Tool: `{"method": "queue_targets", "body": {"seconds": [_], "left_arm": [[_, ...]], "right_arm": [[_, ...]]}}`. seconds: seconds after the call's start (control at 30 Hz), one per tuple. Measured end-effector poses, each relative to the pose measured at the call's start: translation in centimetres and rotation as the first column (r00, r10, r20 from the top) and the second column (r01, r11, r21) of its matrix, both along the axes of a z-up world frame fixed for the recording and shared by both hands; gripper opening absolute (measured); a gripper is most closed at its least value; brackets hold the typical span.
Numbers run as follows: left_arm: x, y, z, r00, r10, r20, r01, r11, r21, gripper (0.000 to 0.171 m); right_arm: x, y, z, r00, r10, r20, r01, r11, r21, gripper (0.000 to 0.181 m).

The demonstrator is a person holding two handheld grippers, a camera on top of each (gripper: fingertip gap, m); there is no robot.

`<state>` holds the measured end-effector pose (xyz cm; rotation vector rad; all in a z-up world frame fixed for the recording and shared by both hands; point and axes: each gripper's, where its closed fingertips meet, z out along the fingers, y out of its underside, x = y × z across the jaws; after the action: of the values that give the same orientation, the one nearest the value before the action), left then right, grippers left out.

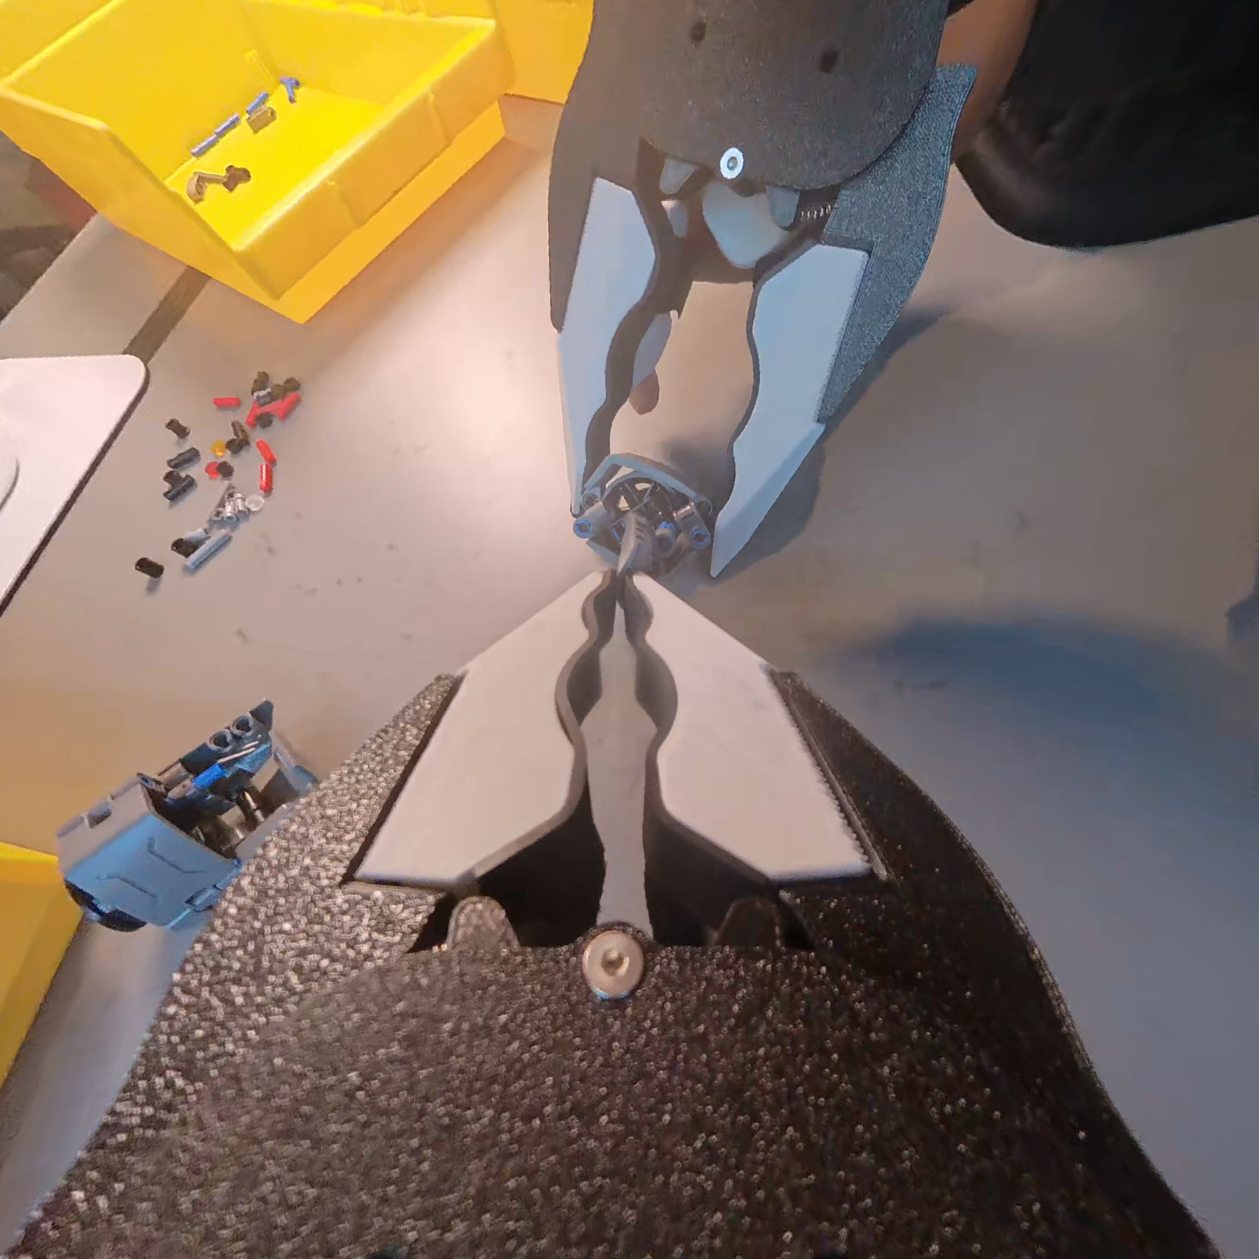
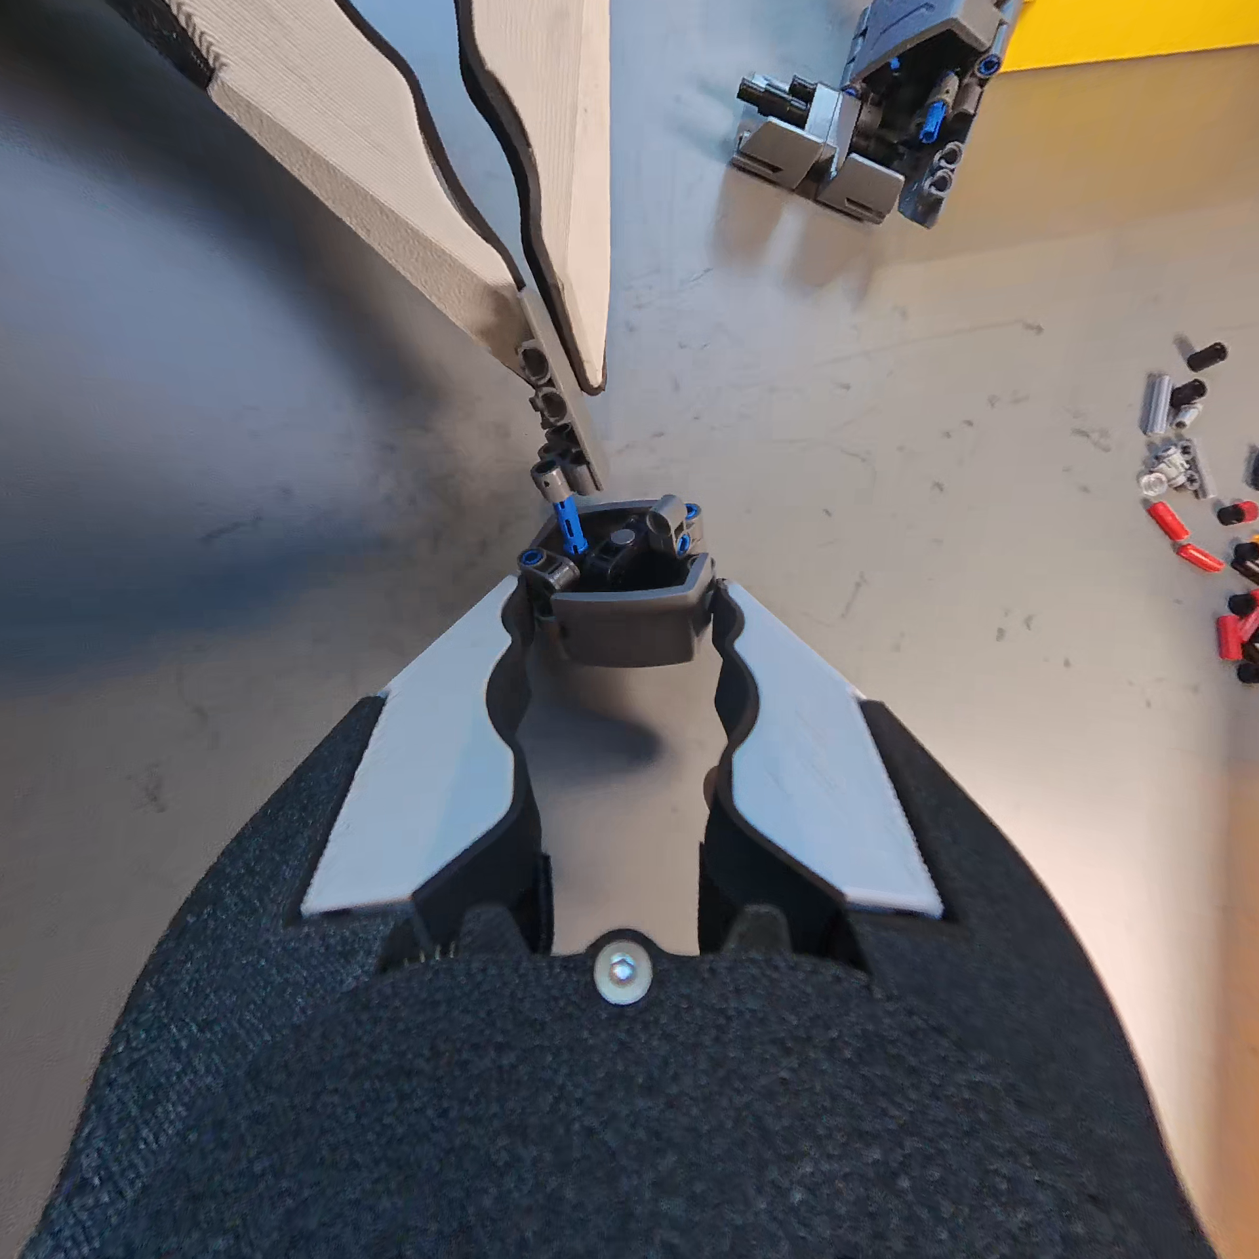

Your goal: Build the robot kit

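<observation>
A: What does the right tool (image 2: 616, 599) hold?

B: It pinches a small dark grey block assembly (image 2: 623, 599) between its two fingertips — a shell-shaped piece with black connectors and blue pins inside. The assembly sits at the very tip of the tool, just above the grey tabletop (image 2: 886, 477).

A: And the left tool (image 1: 616, 579)?

B: Its fingers are pressed almost together on a thin grey beam (image 2: 552, 395) with a row of holes. The beam juts out past the fingertips, and its far end touches the open top of the assembly, beside an upright blue pin (image 2: 569, 528).

A: So the two tools meet?

B: Nearly tip to tip; in the left wrist view the right tool (image 1: 647, 524) comes in from straight ahead, with the assembly (image 1: 644, 514) between its tips.

A: What lies around them?

B: Left of the left tool rests a bigger grey and blue block model (image 1: 184, 824), close by its body. Farther ahead and left lies a scatter of small black, red and grey parts (image 1: 218, 463) — and beyond that, a yellow bin (image 1: 286, 225) with a few pieces in it.
</observation>
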<state>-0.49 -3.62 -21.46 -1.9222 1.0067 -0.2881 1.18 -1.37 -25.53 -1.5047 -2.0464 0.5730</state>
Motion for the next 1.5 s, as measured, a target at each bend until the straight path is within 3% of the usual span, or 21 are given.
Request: {"method": "queue_targets", "body": {"seconds": [0.23,0.37,0.6,0.87,1.3,1.5], "left_arm": [[0.2,-0.2,-0.1,1.000,-0.006,0.014,0.006,1.000,-0.006,0.001],[1.0,-0.4,0.5,0.999,-0.028,0.021,0.028,0.999,0.022,0.000],[1.2,-0.5,0.6,0.983,-0.031,-0.180,0.045,0.996,0.073,0.001],[1.5,-0.7,1.1,0.959,-0.110,-0.263,0.104,0.994,-0.037,0.000],[0.1,-1.0,0.4,0.979,-0.107,-0.171,0.090,0.991,-0.103,0.001],[-2.1,-1.3,0.1,0.985,-0.077,-0.152,0.059,0.991,-0.120,0.001]], "right_arm": [[0.1,-0.1,0.1,0.999,0.040,-0.010,-0.039,0.998,0.045,0.050],[-0.2,-0.9,0.2,0.998,0.050,-0.031,-0.050,0.999,-0.013,0.049],[-0.1,-1.0,-0.1,0.998,0.057,-0.009,-0.057,0.998,-0.003,0.049],[-0.2,-1.7,0.0,0.995,0.101,-0.002,-0.101,0.994,-0.038,0.049],[-0.1,-1.7,1.1,0.968,0.162,-0.194,-0.190,0.972,-0.135,0.049],[-0.6,-1.9,1.0,0.948,0.220,-0.232,-0.244,0.966,-0.081,0.055]]}}
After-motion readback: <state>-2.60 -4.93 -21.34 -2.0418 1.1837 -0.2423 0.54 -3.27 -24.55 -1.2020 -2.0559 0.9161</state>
